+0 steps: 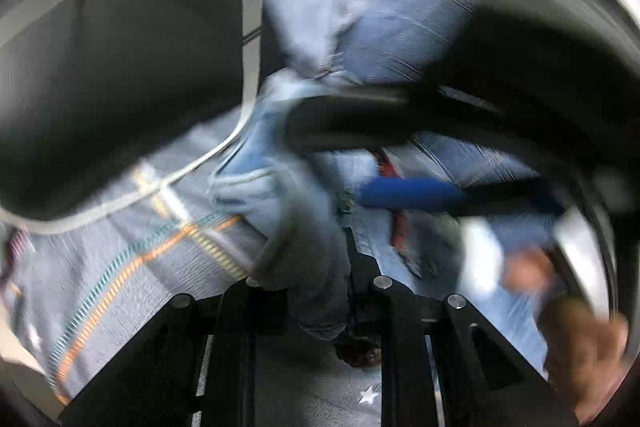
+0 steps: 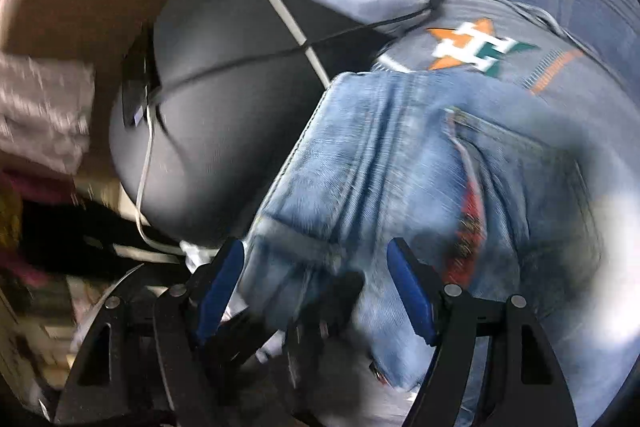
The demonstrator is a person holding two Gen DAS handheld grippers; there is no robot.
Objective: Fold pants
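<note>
Right gripper [image 2: 316, 291]: blue pads spread wide, nothing pinched; the jeans [image 2: 400, 163] lie just ahead, hem edge between the open fingers. Denim's long axis runs from the gripper twd 1 o'clock, over a star-logo blanket [image 2: 480, 51]. Dark cushion [image 2: 208, 99] at 10–11 o'clock.

Left gripper [image 1: 320, 291]: looks pressed together on a bunched fold of jeans [image 1: 280, 203], w/ blur, so a judgement only. Cloth rises twd 12 o'clock.

Right looks nearer the free hem; prob. next grab is there.
</note>
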